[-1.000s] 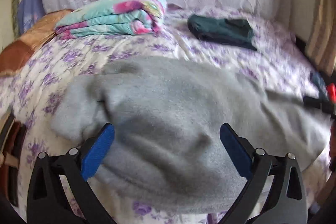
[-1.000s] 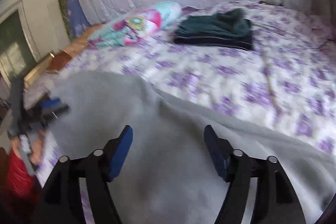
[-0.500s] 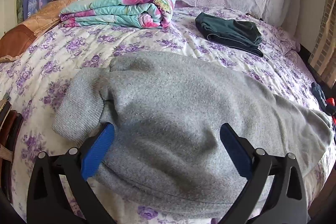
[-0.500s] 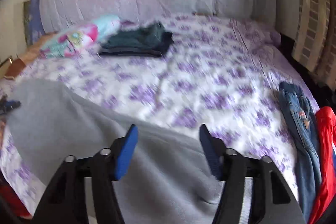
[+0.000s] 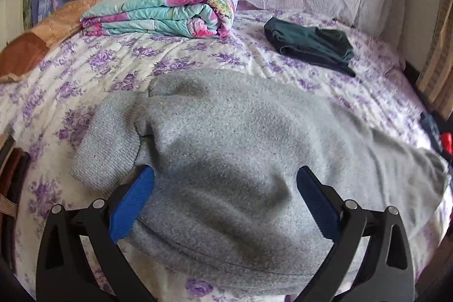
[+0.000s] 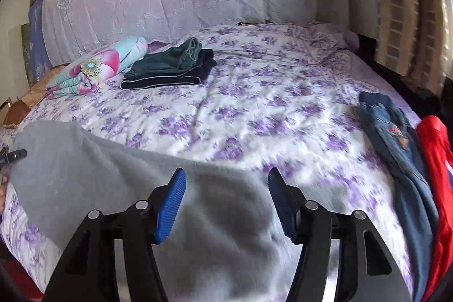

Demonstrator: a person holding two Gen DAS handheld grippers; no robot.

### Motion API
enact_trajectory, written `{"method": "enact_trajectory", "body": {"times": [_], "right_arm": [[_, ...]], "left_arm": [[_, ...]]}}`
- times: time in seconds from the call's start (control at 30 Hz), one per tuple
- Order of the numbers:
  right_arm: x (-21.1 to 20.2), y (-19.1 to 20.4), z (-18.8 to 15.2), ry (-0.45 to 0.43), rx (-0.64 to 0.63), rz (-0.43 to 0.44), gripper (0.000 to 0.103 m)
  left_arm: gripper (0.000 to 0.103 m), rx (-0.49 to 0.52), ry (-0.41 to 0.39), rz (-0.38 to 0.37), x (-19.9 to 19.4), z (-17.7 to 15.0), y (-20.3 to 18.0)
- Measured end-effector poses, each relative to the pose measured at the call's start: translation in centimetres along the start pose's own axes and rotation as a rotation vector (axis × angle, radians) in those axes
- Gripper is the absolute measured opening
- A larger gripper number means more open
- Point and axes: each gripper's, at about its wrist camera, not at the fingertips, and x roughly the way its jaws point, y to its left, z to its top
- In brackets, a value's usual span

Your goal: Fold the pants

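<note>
Grey knit pants [image 5: 226,149] lie spread across the near part of the bed, with a ribbed cuff at the left. They also show in the right wrist view [image 6: 113,183]. My left gripper [image 5: 225,194] is open and hovers over the near left part of the pants, holding nothing. My right gripper [image 6: 226,200] is open over the right end of the pants, holding nothing. The tip of the left gripper [image 6: 14,154] shows at the far left of the right wrist view.
The bed has a white sheet with purple flowers [image 6: 254,109]. A folded floral quilt [image 5: 164,10] and folded dark green pants [image 5: 308,44] lie at the back. Jeans [image 6: 396,143] and a red garment [image 6: 438,166] lie at the right edge. A brown cushion [image 5: 34,47] is far left.
The right gripper has swung to the right along the pants, bringing the jeans and red garment into view. The left gripper has stayed nearly still over the pants.
</note>
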Motion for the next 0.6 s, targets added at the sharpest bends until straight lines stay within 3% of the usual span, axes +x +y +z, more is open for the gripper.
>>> {"method": "enact_trajectory", "body": {"times": [0.07, 0.13, 0.2, 0.23, 0.33, 0.4, 0.43, 0.5, 0.53, 0.57, 0.6], "right_arm": [[2.5, 0.3, -2.0, 0.140, -0.063, -0.025, 0.073], [3.2, 0.8, -3.1, 0.112, -0.148, -0.055, 0.077], [1.9, 1.6, -2.0, 0.085, -0.107, -0.083, 0.076], [0.8, 2.2, -1.5, 0.039, -0.084, -0.049, 0.078], [-1.5, 5.2, -0.7, -0.041, -0.096, 0.060, 0.082], [-1.3, 7.9, -0.8, -0.038, -0.137, 0.131, 0.085], [-0.7, 8.9, -1.1, -0.006, -0.156, 0.157, 0.085], [2.9, 10.5, -2.7, 0.147, -0.182, 0.190, 0.085], [4.5, 10.5, -3.6, 0.182, -0.180, 0.195, 0.090], [4.5, 9.8, -3.6, 0.163, -0.146, 0.221, 0.089], [3.6, 8.7, -2.9, 0.153, -0.089, 0.230, 0.089]], "left_arm": [[0.098, 0.014, 0.002, 0.018, 0.2, 0.0, -0.4], [0.098, 0.042, 0.010, 0.054, 0.4, 0.0, -1.0], [0.098, 0.027, 0.002, 0.101, -0.4, -0.1, -1.6], [0.098, 0.006, -0.014, 0.095, -1.1, -0.2, -1.8], [0.098, -0.021, -0.063, -0.060, -3.8, -0.2, -3.9], [0.098, 0.019, -0.087, -0.087, -4.3, -0.3, -6.7], [0.098, 0.038, -0.074, -0.106, -4.0, -0.5, -7.8], [0.098, 0.122, 0.025, -0.142, -1.8, -1.5, -10.7], [0.098, 0.186, 0.104, -0.090, 0.6, -2.7, -12.3], [0.099, 0.243, 0.139, -0.019, 2.3, -3.8, -13.3], [0.099, 0.298, 0.122, 0.029, 3.2, -4.9, -14.0]]}}
